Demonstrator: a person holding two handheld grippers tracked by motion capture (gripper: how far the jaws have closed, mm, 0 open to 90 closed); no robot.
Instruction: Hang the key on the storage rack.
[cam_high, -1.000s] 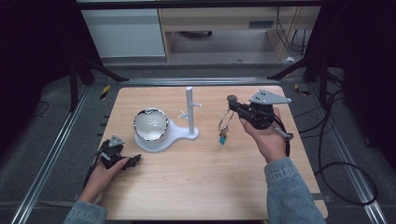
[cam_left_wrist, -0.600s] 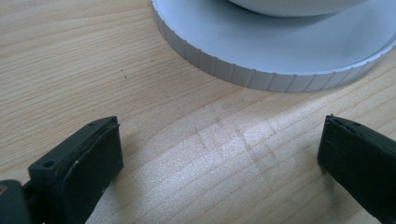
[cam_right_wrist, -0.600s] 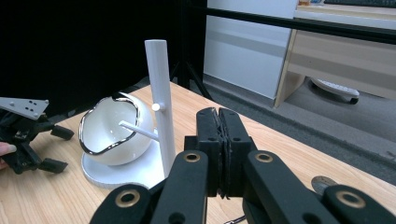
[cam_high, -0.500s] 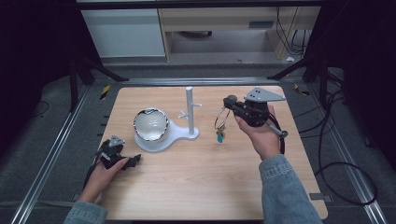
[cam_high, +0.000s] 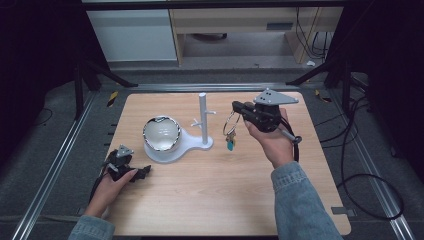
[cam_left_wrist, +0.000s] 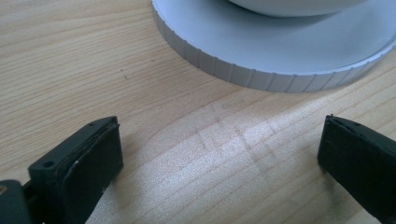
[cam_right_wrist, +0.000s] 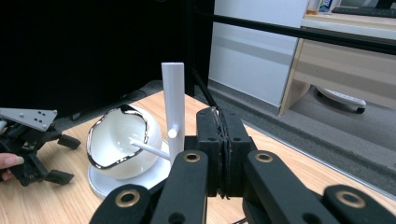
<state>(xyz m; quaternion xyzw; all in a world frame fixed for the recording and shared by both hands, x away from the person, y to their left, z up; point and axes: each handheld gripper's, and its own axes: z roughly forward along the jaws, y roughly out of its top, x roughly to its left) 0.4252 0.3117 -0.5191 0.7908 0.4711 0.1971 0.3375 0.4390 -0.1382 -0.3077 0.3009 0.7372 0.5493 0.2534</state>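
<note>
Nearest, the left gripper (cam_high: 131, 171) rests on the table (cam_high: 210, 200), jaws wide and empty. At three o'clock of the white peg stand (cam_high: 203, 120), the right gripper (cam_high: 239, 108) pinches a key ring (cam_high: 230, 125), aloft, not yet hung on a peg.

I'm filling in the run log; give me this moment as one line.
right tool: shut on key ring, raised beside stand post | left tool: open, resting on table near stand base

A pale, matt wood-grain tabletop (cam_high: 220, 200) carries a smooth matt white plastic stand (cam_high: 203, 122) with a ribbed-edged base, a glossy white bowl (cam_high: 161, 134) rimmed in shiny metal, and a thin bright metal key ring (cam_high: 230, 123).
</note>
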